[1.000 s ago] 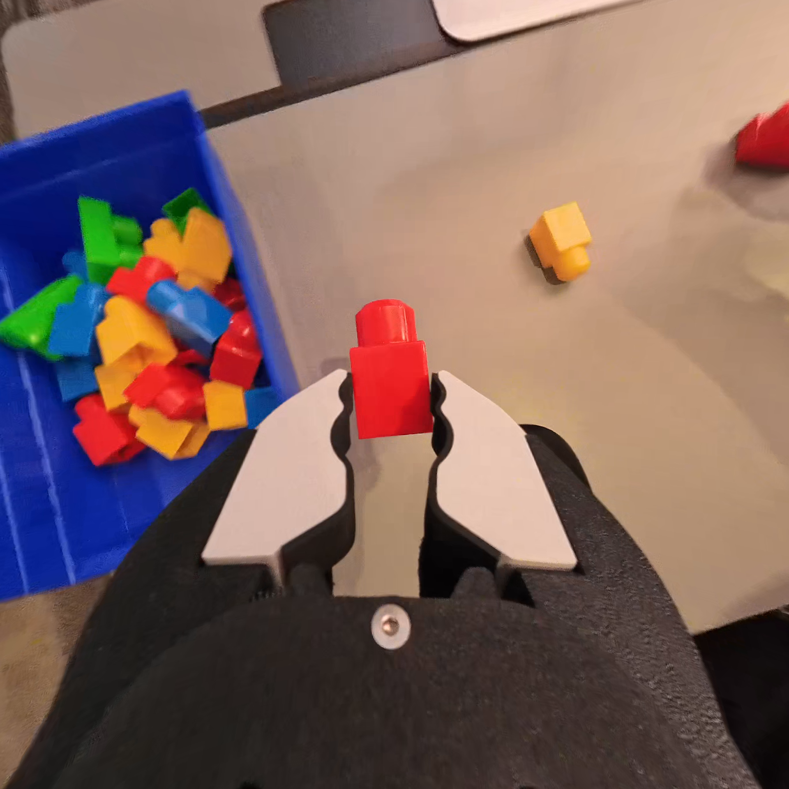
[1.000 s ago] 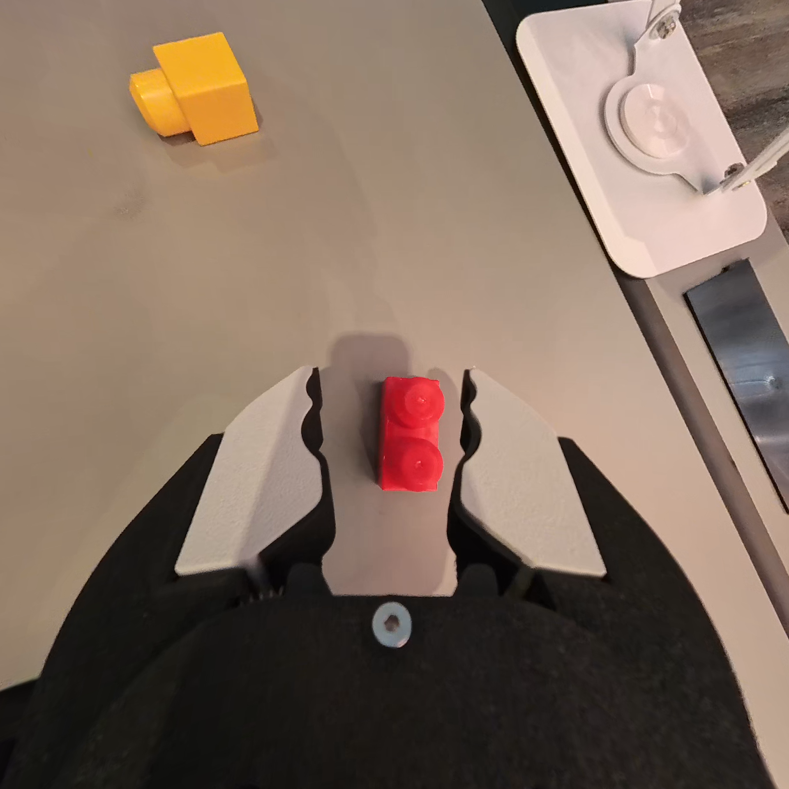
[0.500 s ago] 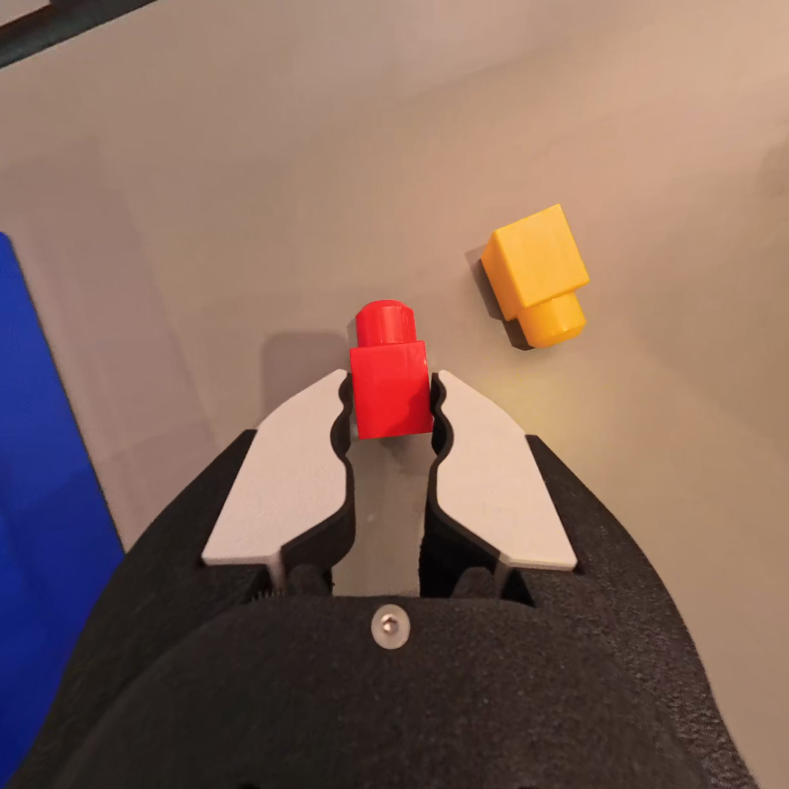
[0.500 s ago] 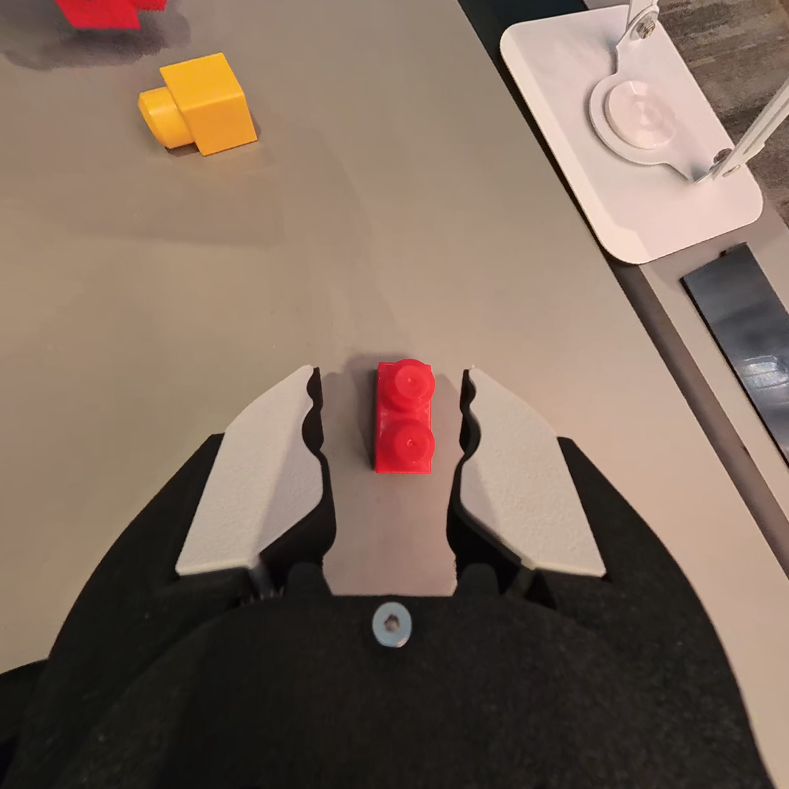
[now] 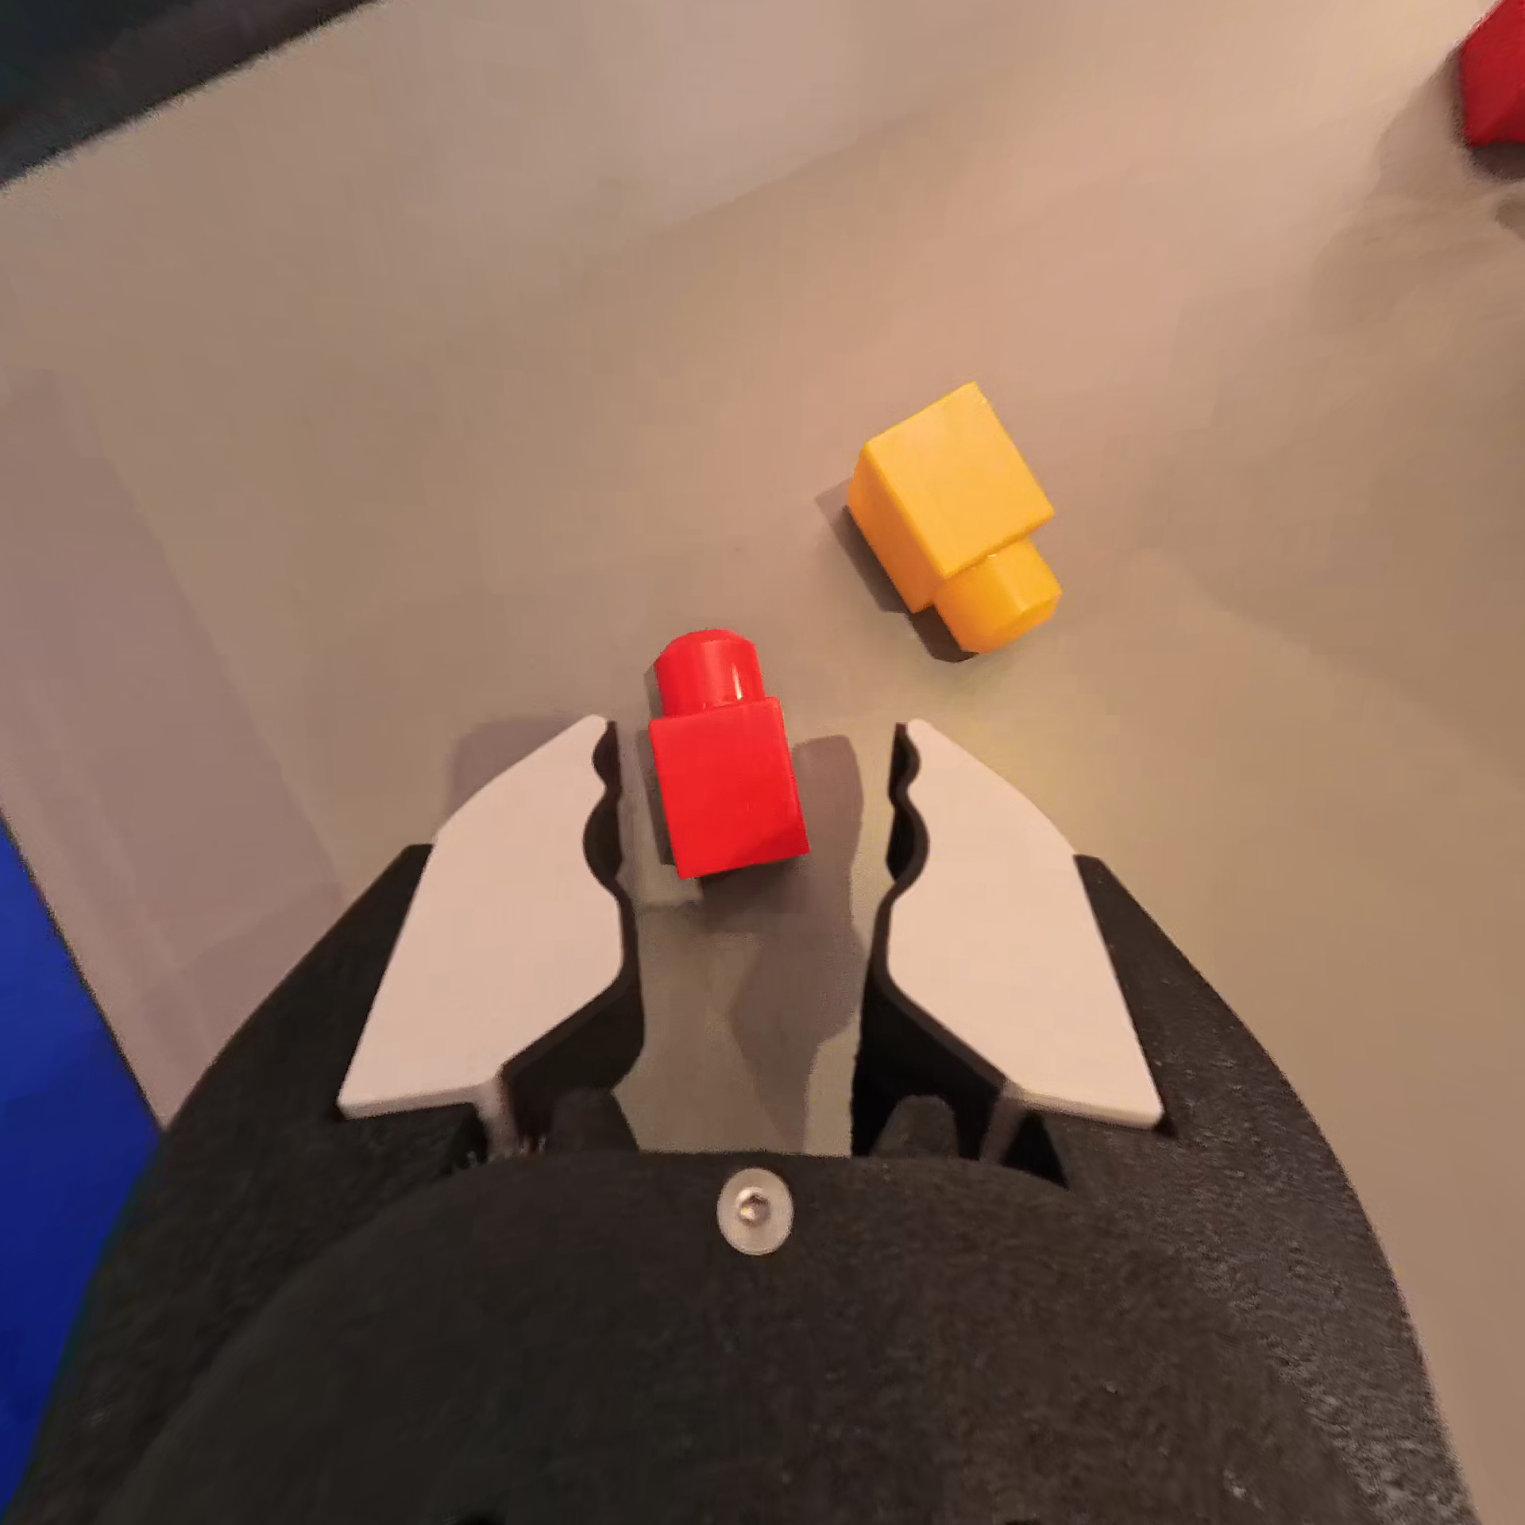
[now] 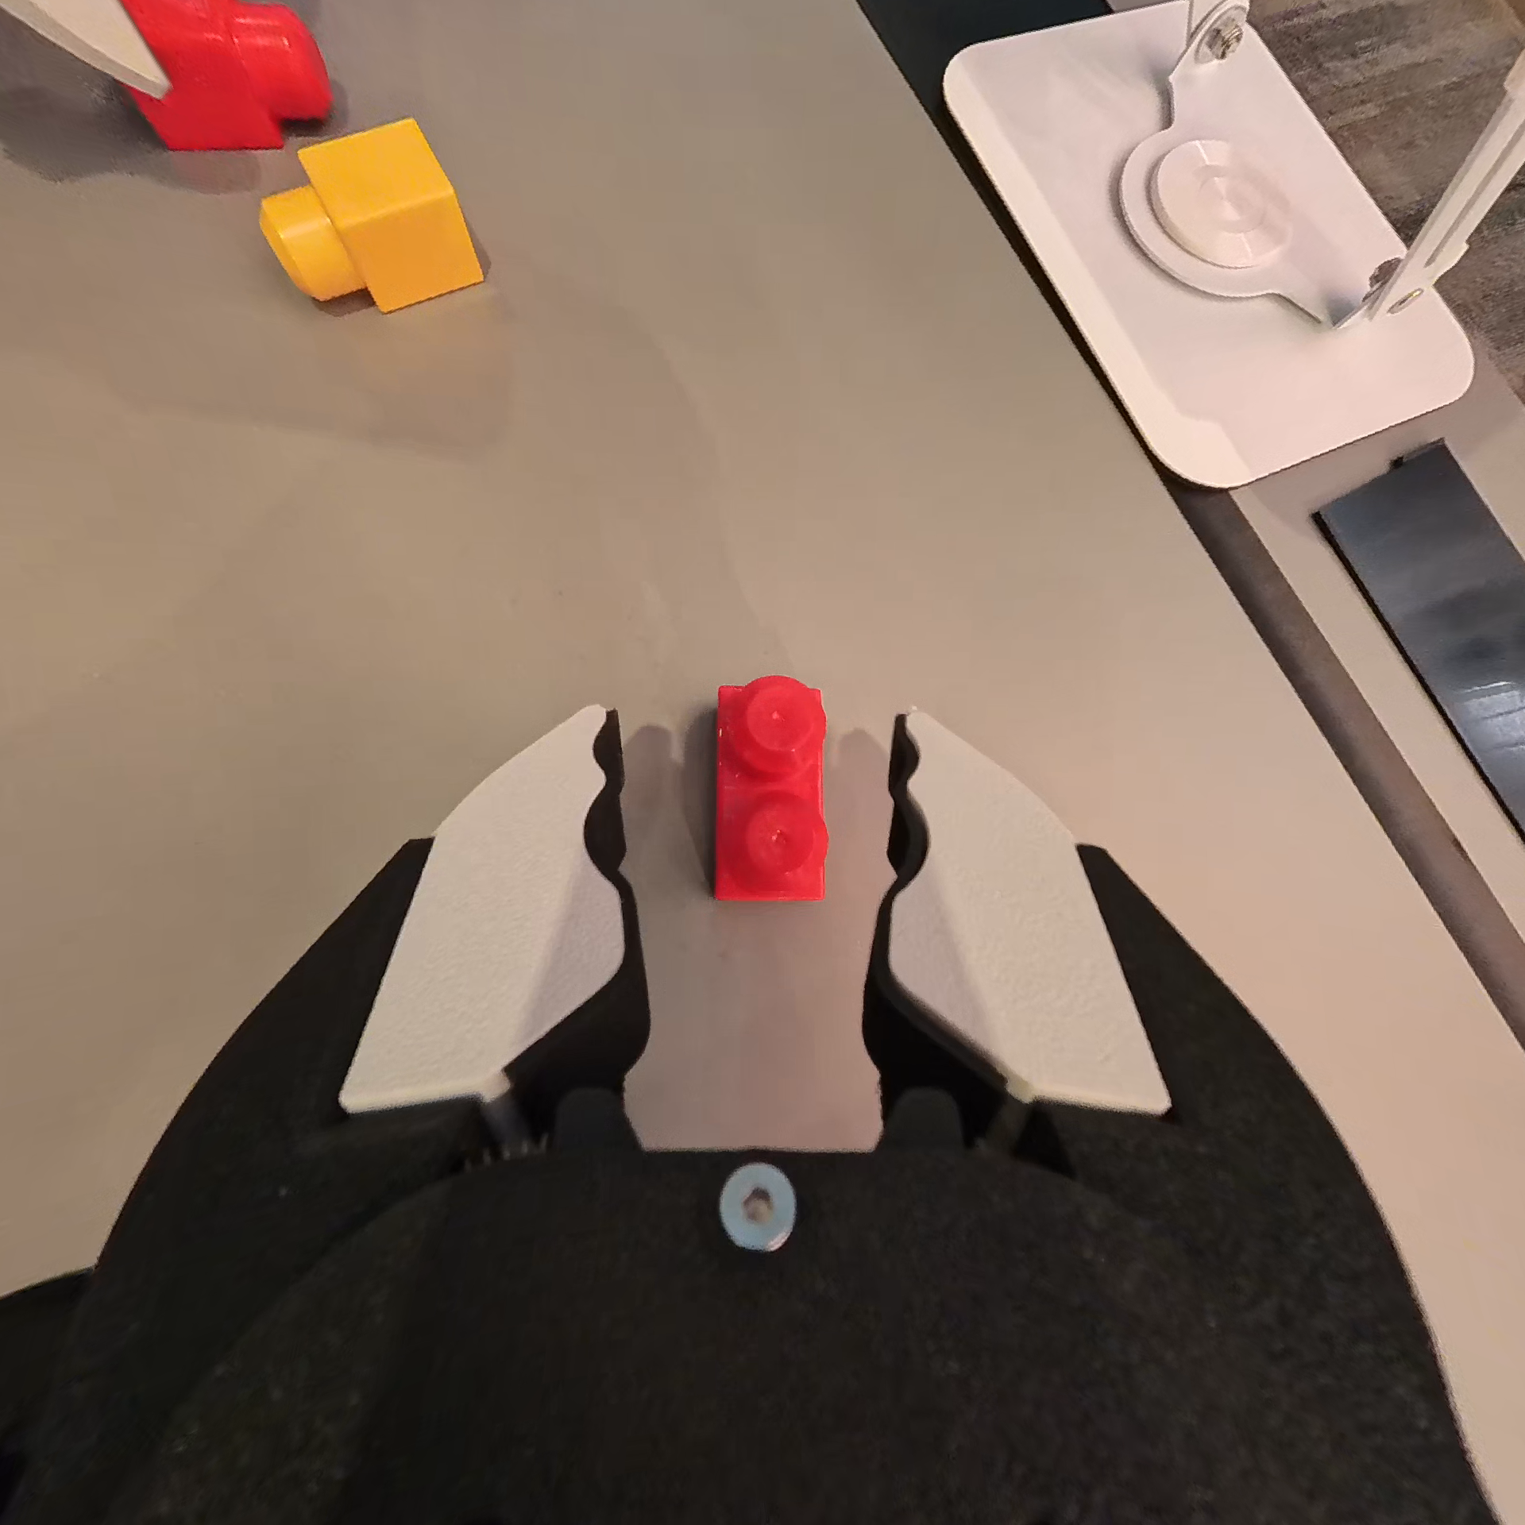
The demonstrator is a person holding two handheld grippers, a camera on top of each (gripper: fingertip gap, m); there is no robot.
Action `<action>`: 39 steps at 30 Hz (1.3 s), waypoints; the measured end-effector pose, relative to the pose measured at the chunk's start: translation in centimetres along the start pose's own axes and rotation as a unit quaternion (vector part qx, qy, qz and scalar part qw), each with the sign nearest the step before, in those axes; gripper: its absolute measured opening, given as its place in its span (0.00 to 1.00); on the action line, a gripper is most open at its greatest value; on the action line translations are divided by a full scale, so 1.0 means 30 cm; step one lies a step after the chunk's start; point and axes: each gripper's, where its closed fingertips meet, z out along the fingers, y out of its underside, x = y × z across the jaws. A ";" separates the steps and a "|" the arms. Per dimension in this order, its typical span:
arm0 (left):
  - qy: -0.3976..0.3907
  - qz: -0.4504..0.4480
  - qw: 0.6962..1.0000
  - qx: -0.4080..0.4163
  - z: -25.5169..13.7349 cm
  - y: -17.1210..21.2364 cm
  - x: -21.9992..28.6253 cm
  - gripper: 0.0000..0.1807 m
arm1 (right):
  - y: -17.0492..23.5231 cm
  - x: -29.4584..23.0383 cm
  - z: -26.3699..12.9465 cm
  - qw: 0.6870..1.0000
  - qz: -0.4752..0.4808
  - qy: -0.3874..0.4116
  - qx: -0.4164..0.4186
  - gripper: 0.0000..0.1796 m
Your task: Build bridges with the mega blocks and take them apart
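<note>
Red one-stud block [image 5: 724, 784] and yellow one [image 5: 953, 516] lie sideways; red two-stud block [image 6: 770, 796] (studs up) stands apart.

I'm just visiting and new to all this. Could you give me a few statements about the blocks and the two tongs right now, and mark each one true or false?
1. The left tongs are clamped on the red one-stud block. False: they are open, with a gap on the block's right side.
2. The yellow block lies on its side on the table. True.
3. The red two-stud block is held in the air by the right tongs. False: it stands on the table between open tongs.
4. The yellow block is stacked on a red block. False: it lies alone.
5. A white stand base sits at the table's right edge. True.
</note>
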 end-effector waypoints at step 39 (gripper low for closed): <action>0.200 0.873 0.443 -0.037 0.095 -0.127 0.171 0.29 | 0.028 -0.007 0.026 0.996 0.068 -0.052 0.027 0.33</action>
